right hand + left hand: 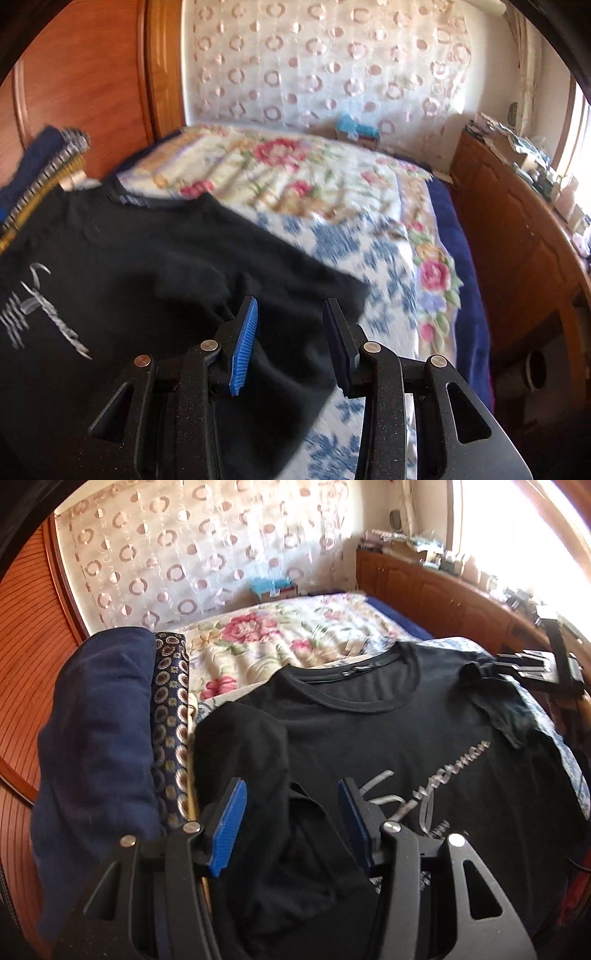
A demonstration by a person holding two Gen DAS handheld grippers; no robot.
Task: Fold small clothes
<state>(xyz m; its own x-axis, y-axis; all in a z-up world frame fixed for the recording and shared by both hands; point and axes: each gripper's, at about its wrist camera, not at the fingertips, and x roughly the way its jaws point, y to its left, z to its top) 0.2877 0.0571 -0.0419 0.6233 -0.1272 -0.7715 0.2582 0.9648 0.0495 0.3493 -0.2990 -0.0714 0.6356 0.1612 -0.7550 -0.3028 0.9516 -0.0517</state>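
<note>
Left wrist view — my left gripper [291,812] hangs with jaws apart over the black T-shirt [388,731], spread front-up on the floral bedspread [280,635], folded clothes [99,731] piled along its left side | Right wrist view — my right gripper [290,336], jaws apart, straddles the shirt's sleeve edge near the bedspread's right edge.

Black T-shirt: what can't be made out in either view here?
- T-shirt hem: both views, cut off by the bottom edge and hidden behind the left gripper and right gripper.
- Print: blurred, unreadable.
- Left sleeve: folded over, hiding what's under it.
</note>
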